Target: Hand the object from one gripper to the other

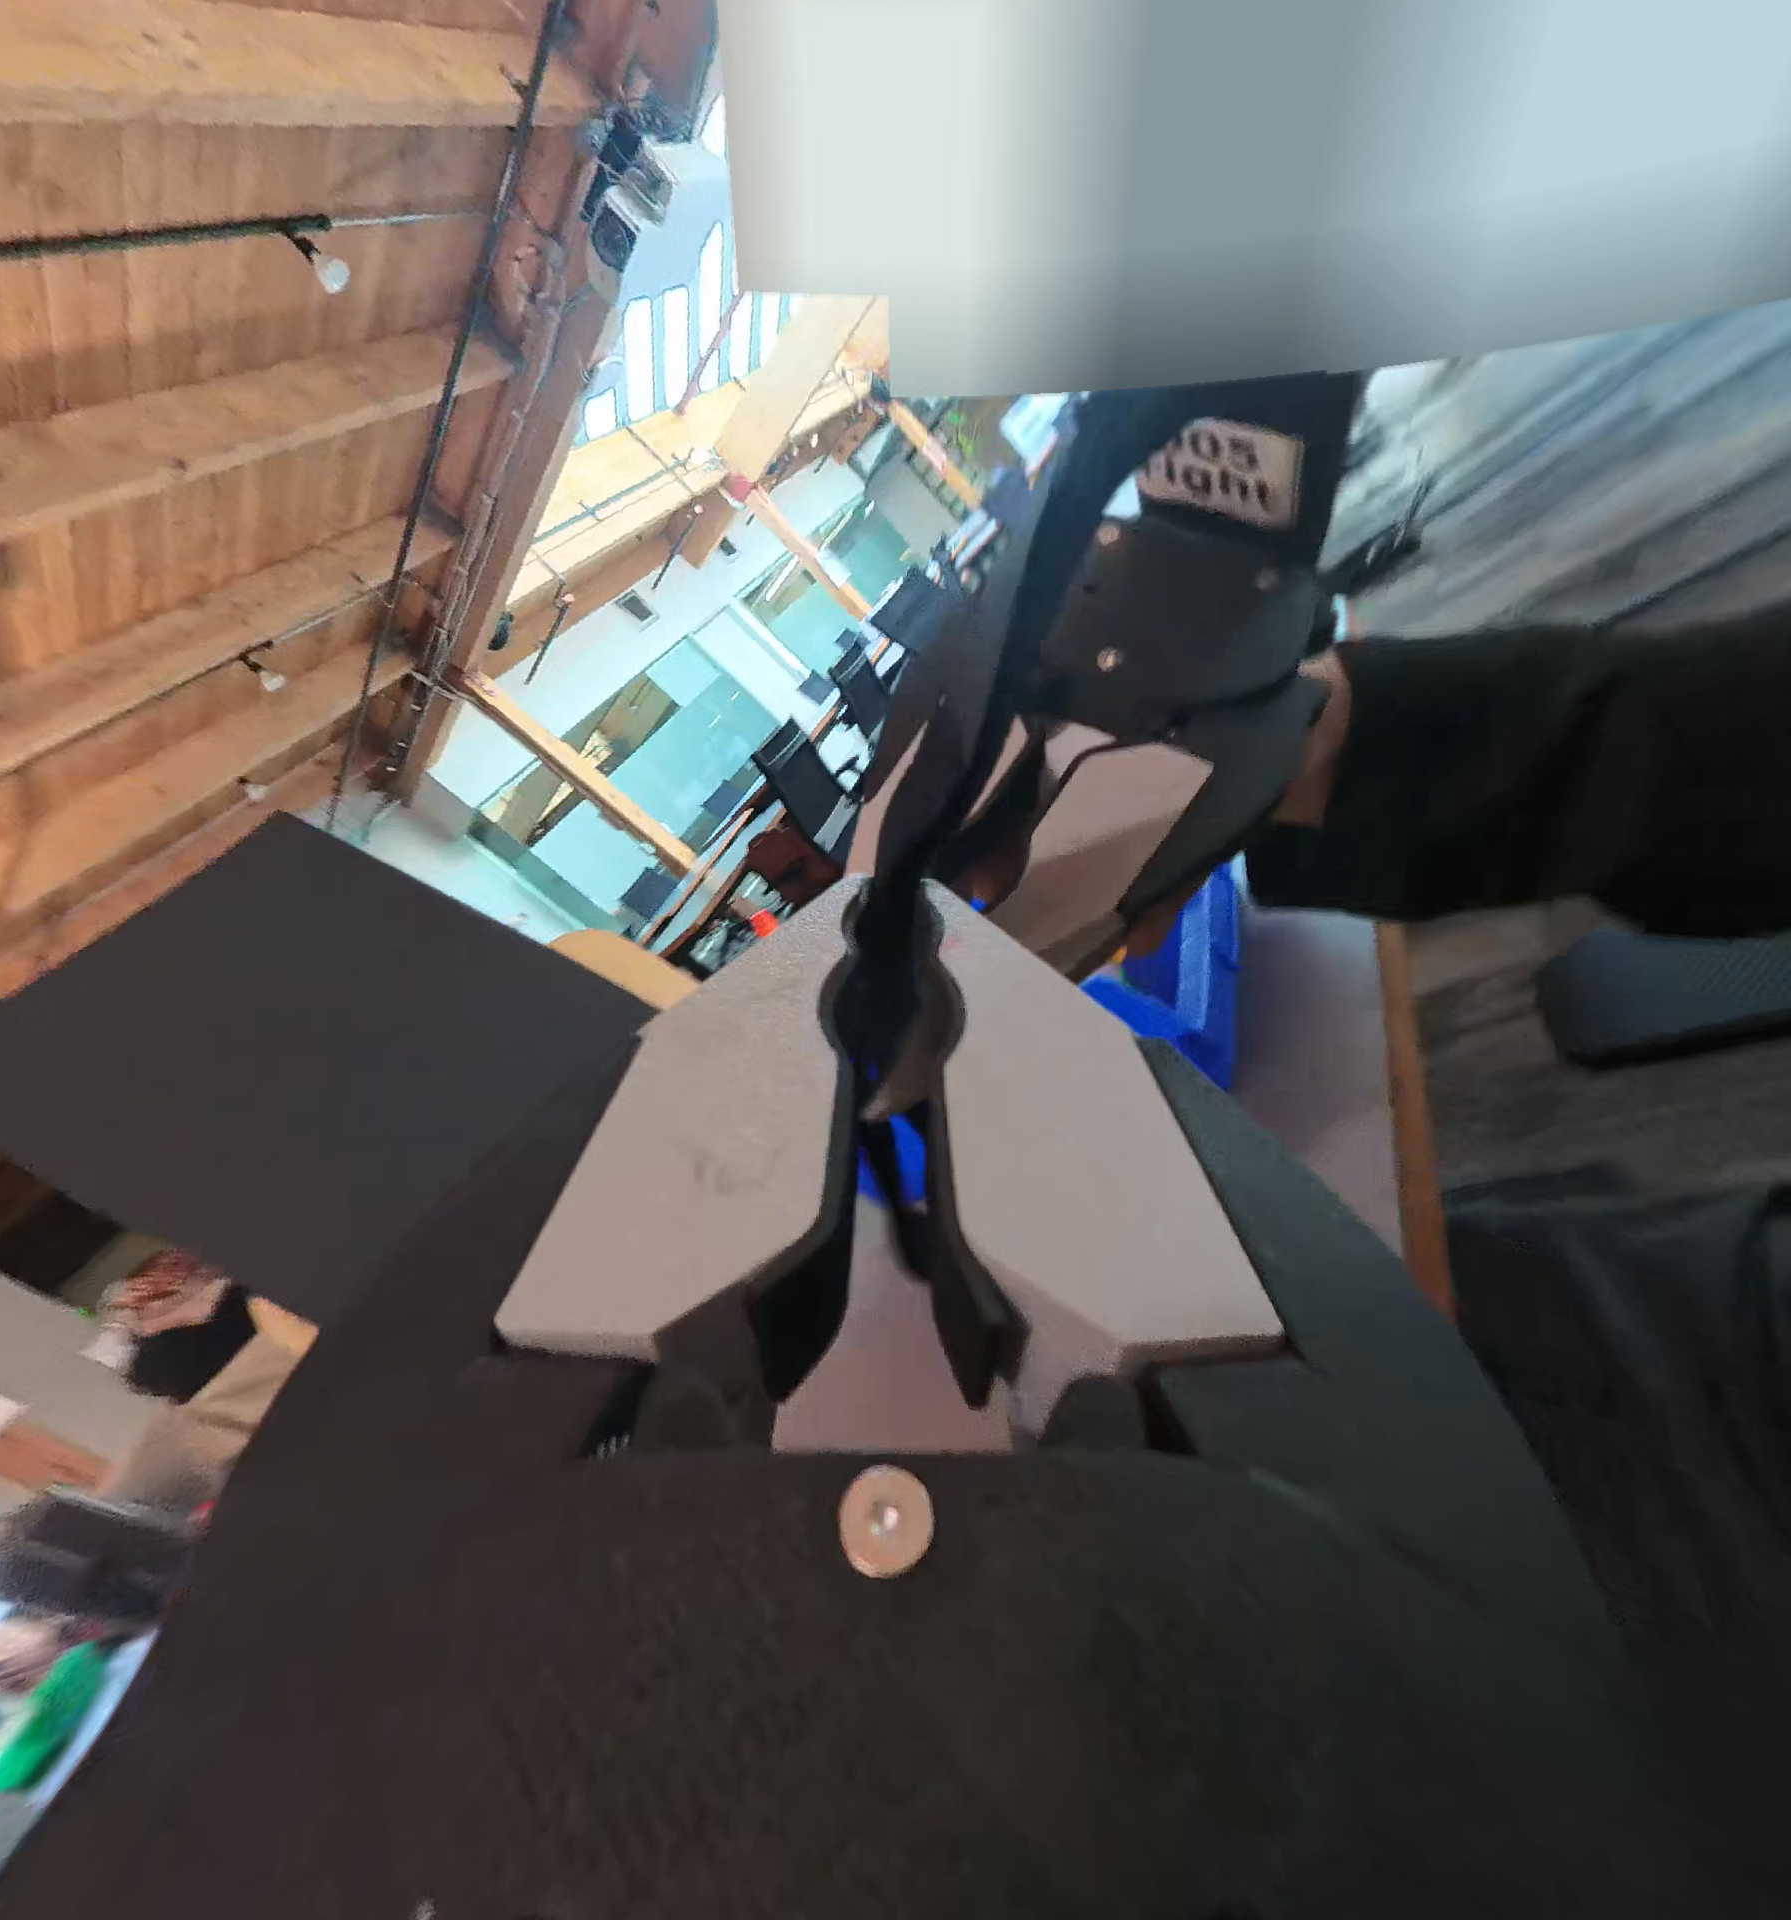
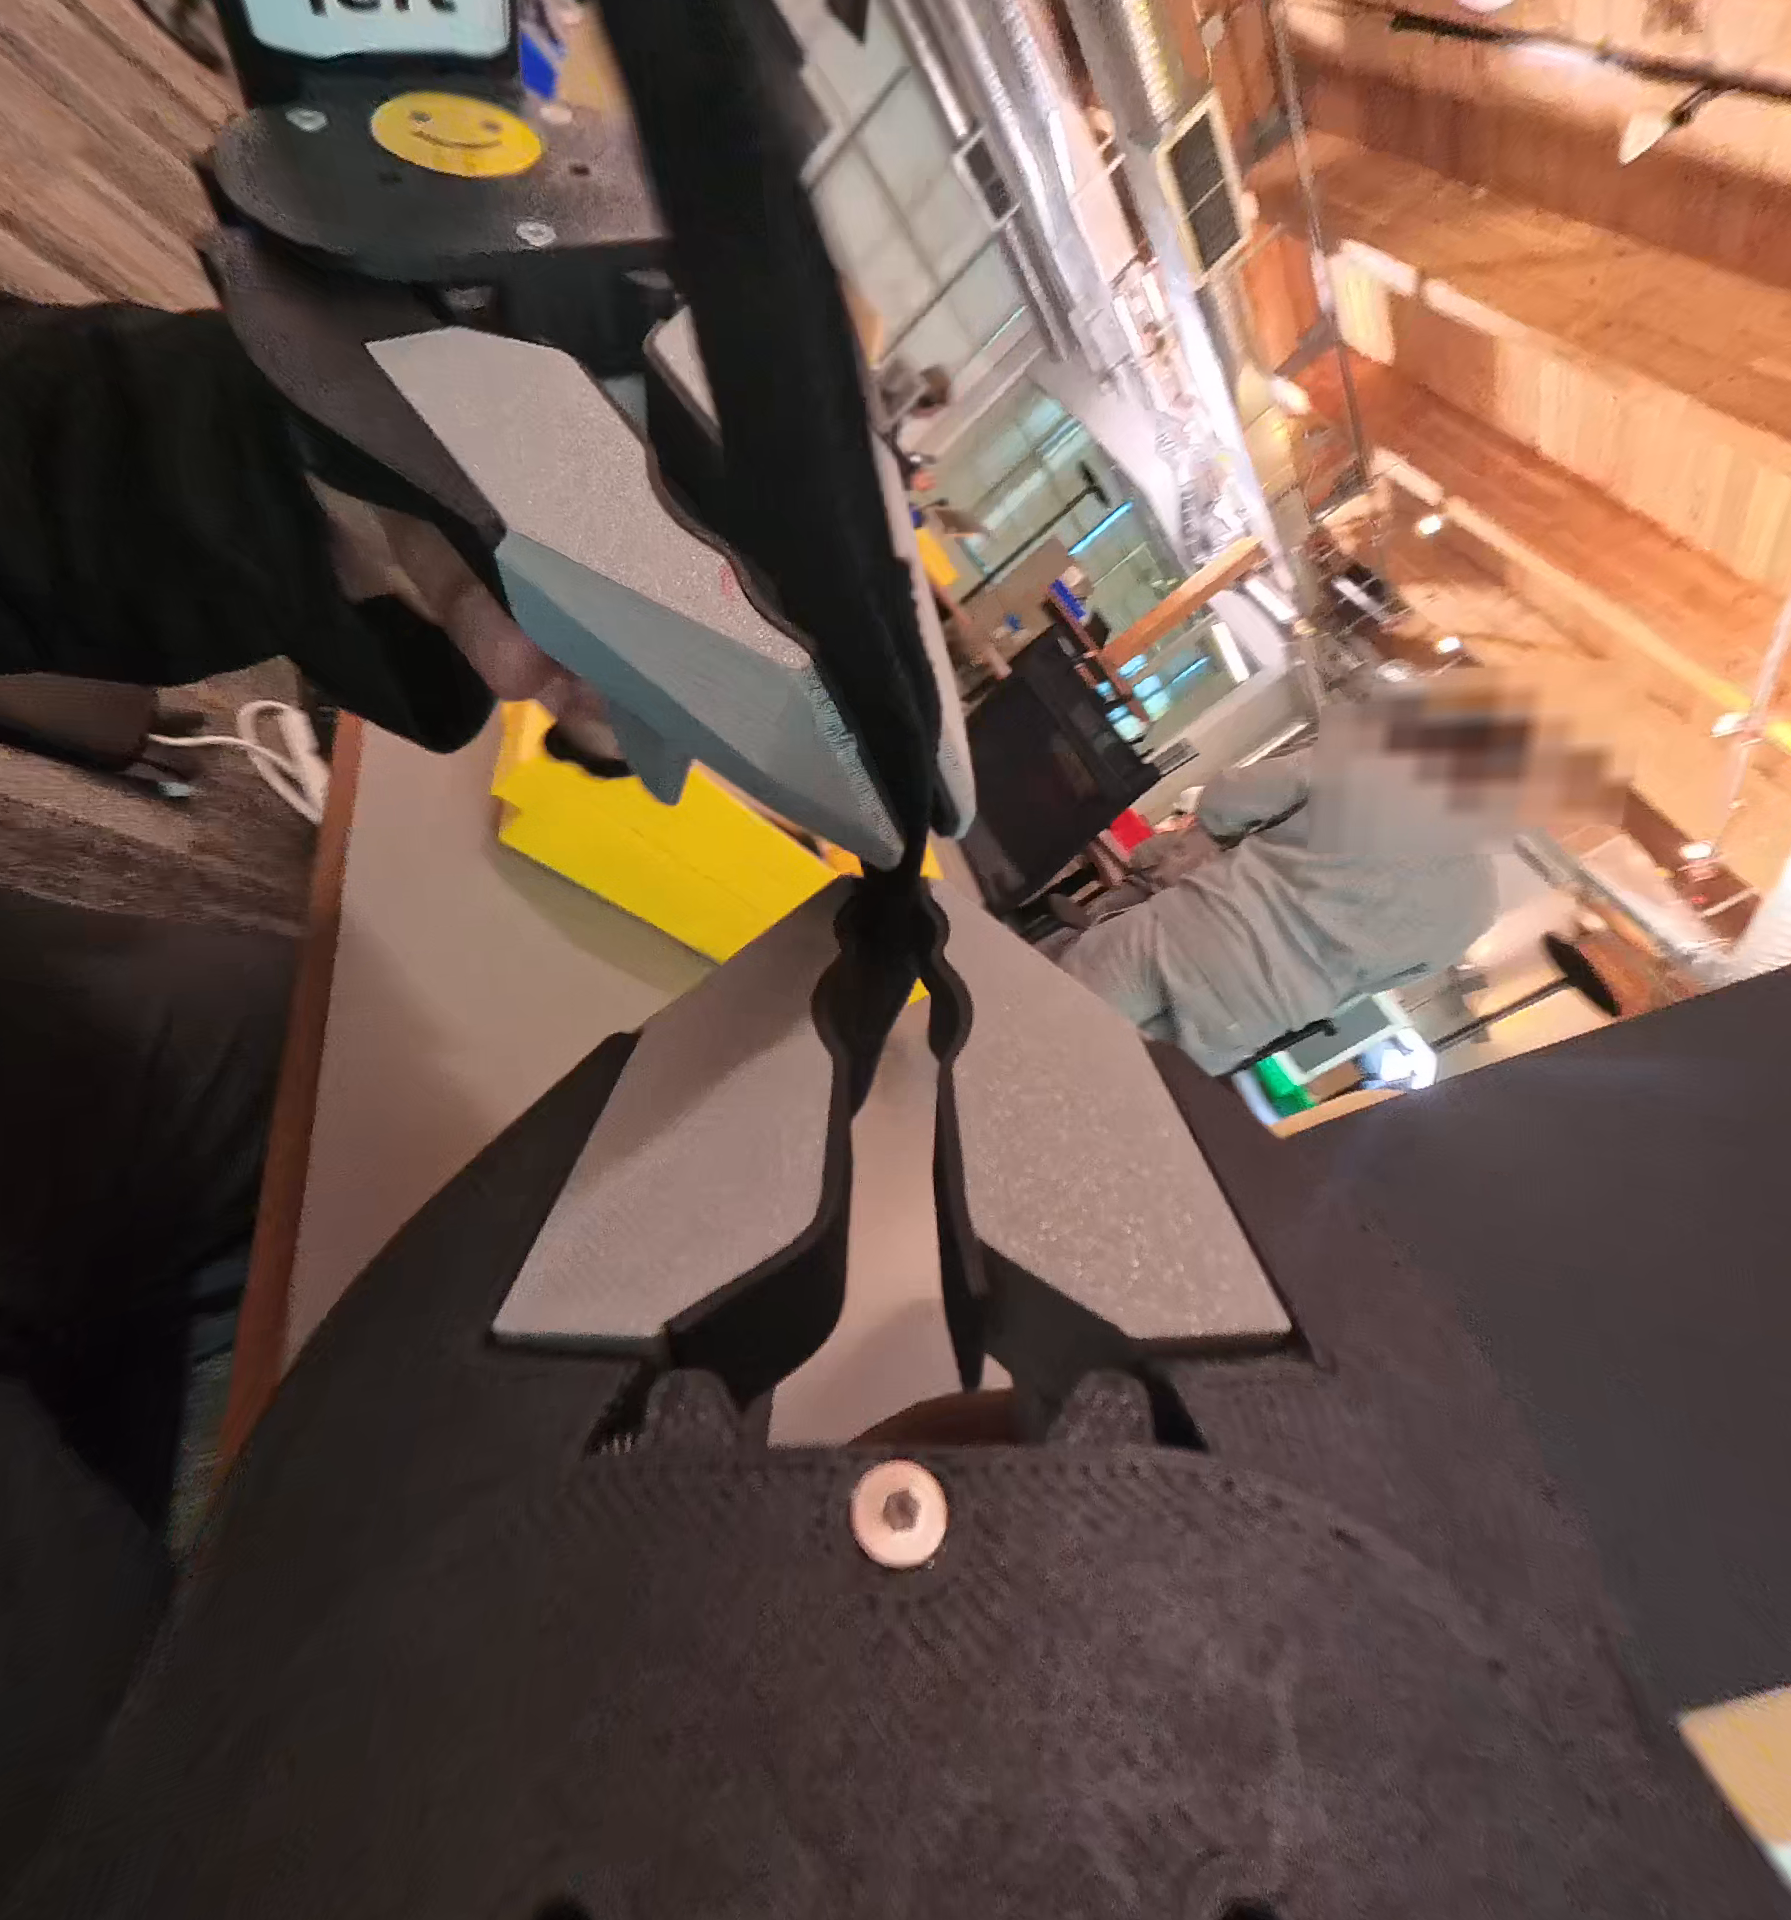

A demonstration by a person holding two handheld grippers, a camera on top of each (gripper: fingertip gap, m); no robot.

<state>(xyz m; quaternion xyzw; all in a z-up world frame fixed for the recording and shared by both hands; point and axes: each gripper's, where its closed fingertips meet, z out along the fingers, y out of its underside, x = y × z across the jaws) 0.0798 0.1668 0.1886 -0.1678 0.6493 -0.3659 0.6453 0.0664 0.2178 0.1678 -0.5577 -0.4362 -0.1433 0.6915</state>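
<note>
One long wooden-edged table with a pale grey top (image 2: 423, 997) lies below the two hand-held tools, and on it sit one bright yellow plastic bin (image 2: 662, 862) and one blue plastic bin (image 1: 1187, 966). One person in a grey-green shirt (image 2: 1317, 914) stands farther off in the room, head hidden by a mosaic patch.

Two grippers show, each with two grey, wedge-shaped fingers on a black printed body. The left gripper (image 1: 896, 914) is clenched on the one task object, a strip of limp black fabric (image 2: 777, 395): in the left wrist view the cloth bunches in the notch between its fingertips (image 1: 974, 935). The right gripper (image 2: 891, 914) is likewise clamped on the same cloth, its fingertips (image 2: 984, 977) pinching a twisted bit of it. The two sets of tips meet almost nose to nose, so the fabric is gripped by both at once, held up in the air above the table, the rest of it running up past the left gripper's body.

One round yellow smiley sticker (image 2: 455, 133) sits on the left gripper's black top plate, and one white label (image 1: 1223, 473) on the right gripper's body.
</note>
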